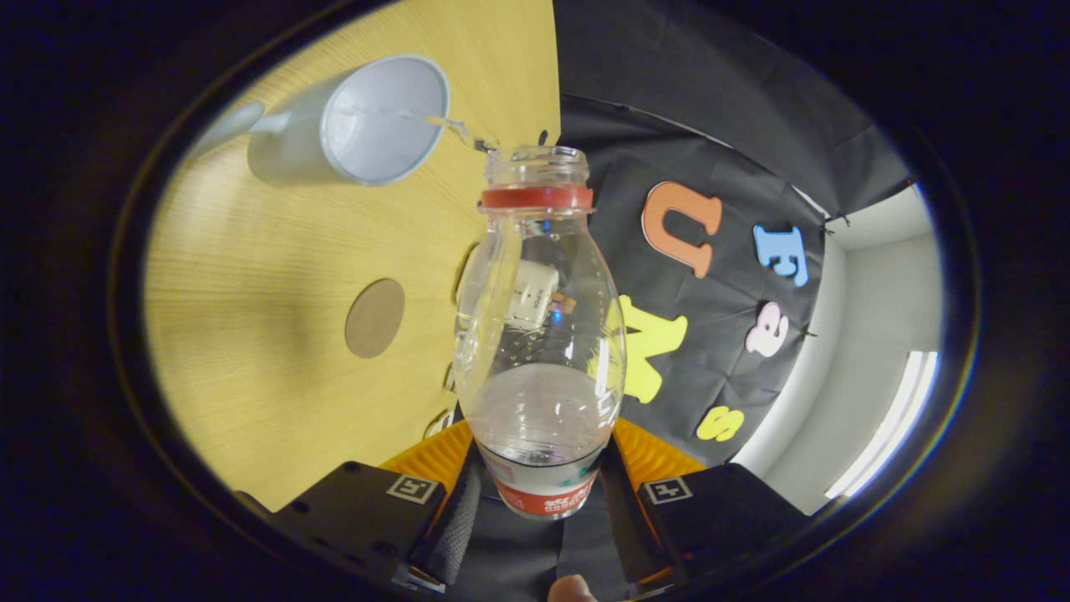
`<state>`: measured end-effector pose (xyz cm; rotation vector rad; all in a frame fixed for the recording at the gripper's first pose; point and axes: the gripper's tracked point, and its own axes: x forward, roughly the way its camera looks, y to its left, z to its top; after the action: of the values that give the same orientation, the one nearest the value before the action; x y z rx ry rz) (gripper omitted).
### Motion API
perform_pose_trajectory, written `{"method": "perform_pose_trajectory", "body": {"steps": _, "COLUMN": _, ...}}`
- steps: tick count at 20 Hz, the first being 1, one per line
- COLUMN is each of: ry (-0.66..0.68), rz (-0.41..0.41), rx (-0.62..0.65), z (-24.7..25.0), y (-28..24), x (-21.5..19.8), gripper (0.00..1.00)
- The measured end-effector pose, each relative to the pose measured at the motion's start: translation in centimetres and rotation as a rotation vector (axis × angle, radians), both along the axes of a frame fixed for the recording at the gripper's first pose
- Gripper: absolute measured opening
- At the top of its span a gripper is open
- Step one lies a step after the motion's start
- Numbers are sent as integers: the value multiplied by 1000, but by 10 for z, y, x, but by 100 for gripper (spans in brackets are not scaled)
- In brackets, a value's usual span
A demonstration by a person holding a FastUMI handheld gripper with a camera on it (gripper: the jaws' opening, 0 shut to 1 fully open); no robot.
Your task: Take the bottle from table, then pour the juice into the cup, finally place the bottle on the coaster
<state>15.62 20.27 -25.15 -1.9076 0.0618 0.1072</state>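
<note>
Wooden table with cup, coaster.

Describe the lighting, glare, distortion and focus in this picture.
Gripper view: strong fisheye bending, so the table edge curves; lighting is even, brightest at the strip light; small glints sit on the clear bottle held between the tool fingers; a soft shadow spreads around the coaster; the cup and the thin stream are fairly sharp; the fingers look slightly soft.

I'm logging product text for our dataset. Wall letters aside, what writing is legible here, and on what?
Bottle label, between the gripper's closed fingers: print too small and blurred to read.
White object seen through the bottle: tiny marks, unreadable.
Square markers on the gripper: patterns, not words.
Cup, coaster: no text.
</note>
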Motion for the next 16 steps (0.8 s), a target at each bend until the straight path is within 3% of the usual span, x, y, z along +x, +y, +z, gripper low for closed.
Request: {"method": "perform_pose_trajectory", "body": {"steps": 16, "ry": -18, "rz": 8, "rx": -66, "z": 13, "y": 5, "x": 4, "gripper": 75}}
